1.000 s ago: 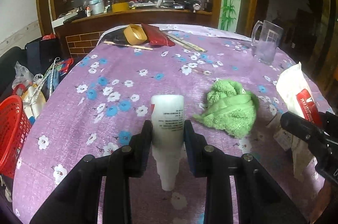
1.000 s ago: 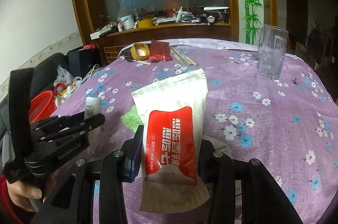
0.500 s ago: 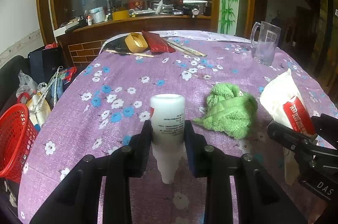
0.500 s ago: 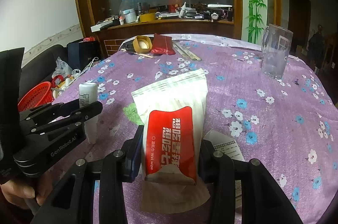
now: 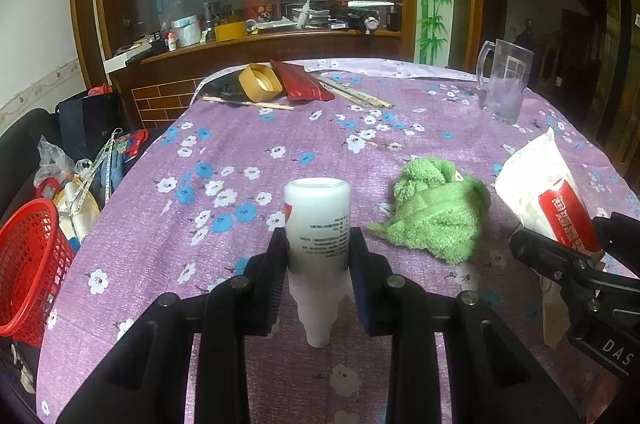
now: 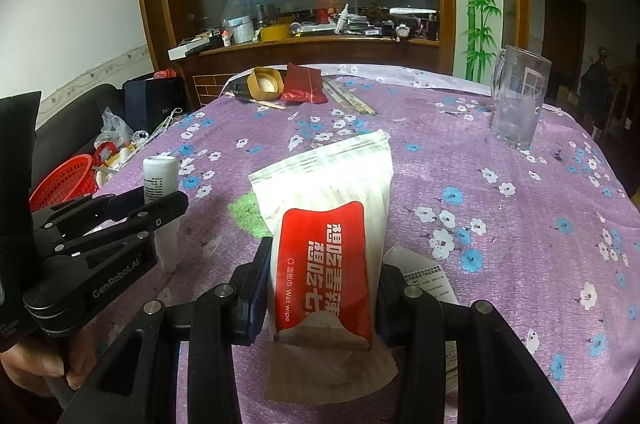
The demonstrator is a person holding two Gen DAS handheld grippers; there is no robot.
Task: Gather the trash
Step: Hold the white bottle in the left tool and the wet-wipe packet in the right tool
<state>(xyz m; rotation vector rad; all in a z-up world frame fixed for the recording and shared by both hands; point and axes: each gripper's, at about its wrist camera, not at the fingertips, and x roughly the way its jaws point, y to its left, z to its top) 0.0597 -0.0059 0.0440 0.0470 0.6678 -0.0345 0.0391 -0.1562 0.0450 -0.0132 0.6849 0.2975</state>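
Grippers both carry something above the round table with its purple flowered cloth (image 5: 248,159). The left gripper (image 5: 319,252) has its two black jaws pressed on a white plastic bottle (image 5: 318,224), held upside down with the narrow neck pointing toward the cloth. The right gripper (image 6: 320,280) is clamped on a white wet-wipe packet with a red label (image 6: 326,248), and a flap of brown paper hangs below the packet.

Only the left wrist view shows the crumpled green towel (image 5: 436,212) whole, lying on the cloth between bottle and packet; from the right wrist camera it is just a green patch behind the packet. That right view alone shows a printed white paper slip (image 6: 424,272) flat on the cloth just beside the right jaw, and a person's hand (image 6: 36,364) around the left gripper's handle.

Counting: one clear glass mug (image 5: 502,85) at the far right of the table, one tan round lid (image 5: 260,81) touching one dark red pouch (image 5: 302,83) at the far edge, with a few pale wooden sticks (image 5: 248,102) around them, their exact number hard to tell. One red plastic mesh basket (image 5: 28,264) sits off the table's left edge, beside a heap of bags and clutter.
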